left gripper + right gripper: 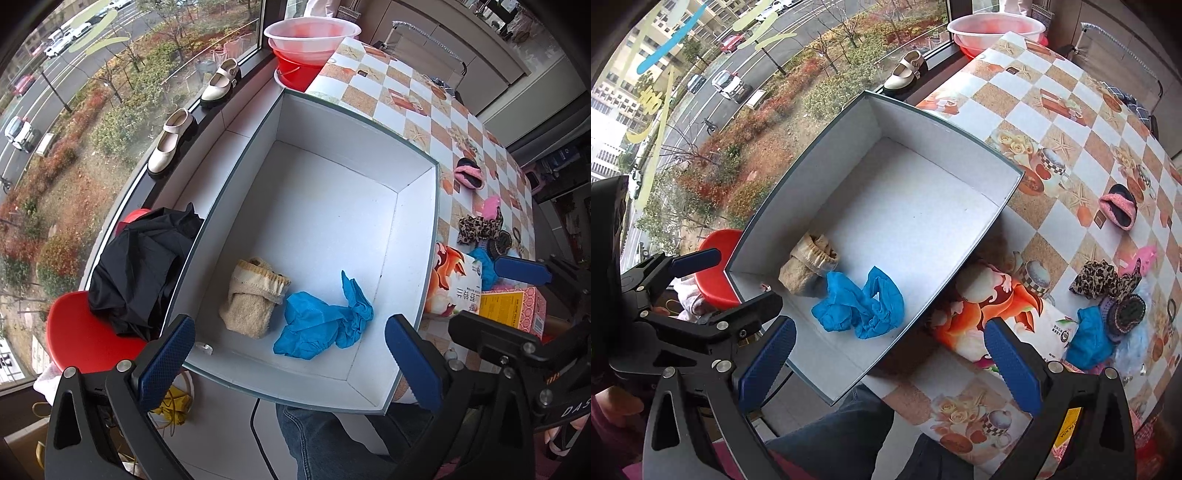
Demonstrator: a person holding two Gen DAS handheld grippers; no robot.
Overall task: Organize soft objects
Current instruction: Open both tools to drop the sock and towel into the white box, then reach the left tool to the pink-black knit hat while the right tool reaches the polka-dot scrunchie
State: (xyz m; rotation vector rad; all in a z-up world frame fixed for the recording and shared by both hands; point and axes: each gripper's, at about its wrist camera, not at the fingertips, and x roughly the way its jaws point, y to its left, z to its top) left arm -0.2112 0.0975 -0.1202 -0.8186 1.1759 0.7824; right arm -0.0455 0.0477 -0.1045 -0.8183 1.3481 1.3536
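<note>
A white box (pixel 280 122) (pixel 879 110) hangs off the table's left edge. In it lie a beige sock (pixel 251 299) (pixel 809 262) and a crumpled blue shoe cover (pixel 321 325) (pixel 860 302). My left gripper (pixel 291 362) is open and empty above the box's near wall. My right gripper (pixel 890 365) is open and empty above the box's near corner. On the table to the right lie a pink-and-black sock (pixel 469 173) (pixel 1119 206), a leopard-print scrunchie (pixel 476 229) (pixel 1097 277), a pink piece (pixel 1145 254) and another blue shoe cover (pixel 484 266) (pixel 1089 336).
The checkered table (pixel 399 88) (pixel 1034 96) carries a printed bag (pixel 454 284) (pixel 990 306) and a pink carton (pixel 517 302). Left of the box are a black garment (pixel 144 262) on a red stool (pixel 81 332), shoes on the sill (pixel 173 140), and red basins (pixel 306 40).
</note>
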